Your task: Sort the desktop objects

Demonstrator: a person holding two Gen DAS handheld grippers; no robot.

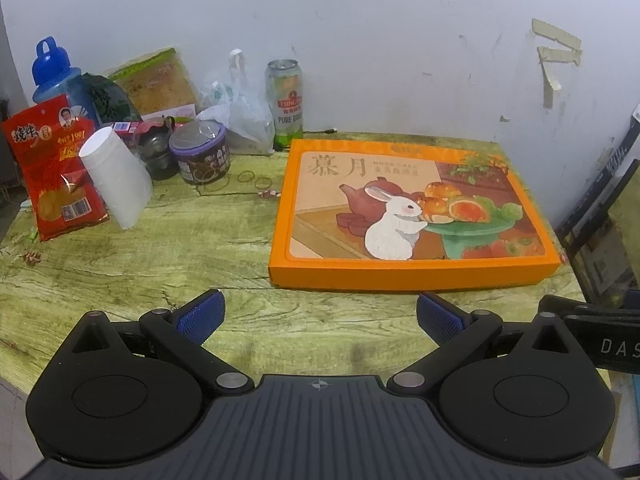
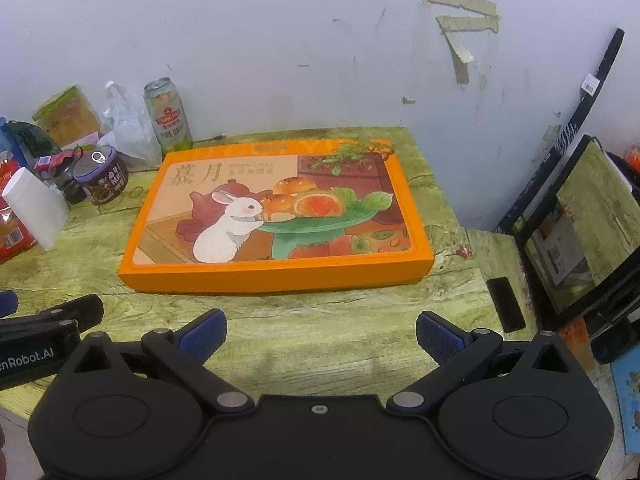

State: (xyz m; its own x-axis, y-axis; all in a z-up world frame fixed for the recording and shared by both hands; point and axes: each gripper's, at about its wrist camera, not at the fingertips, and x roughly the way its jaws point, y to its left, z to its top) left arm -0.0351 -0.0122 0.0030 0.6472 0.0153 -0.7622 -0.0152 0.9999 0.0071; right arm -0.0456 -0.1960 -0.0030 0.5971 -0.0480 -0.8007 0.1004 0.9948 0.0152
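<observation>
Two grippers, left gripper [image 1: 318, 316] and right gripper [image 2: 320, 336], hovered over desk [image 1: 180, 248] before orange box [image 1: 408, 216], jaws spread wide, empty, box lay flat, beer can [image 1: 285, 104], purple cup [image 1: 200, 152], white cup [image 1: 116, 176], red snack bag [image 1: 52, 168] left of box

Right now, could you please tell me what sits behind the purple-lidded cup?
Directly behind the purple-lidded cup slumps a clear plastic bag, with a green beer can beside it against the wall. The bag's contents and base are hidden.
</observation>
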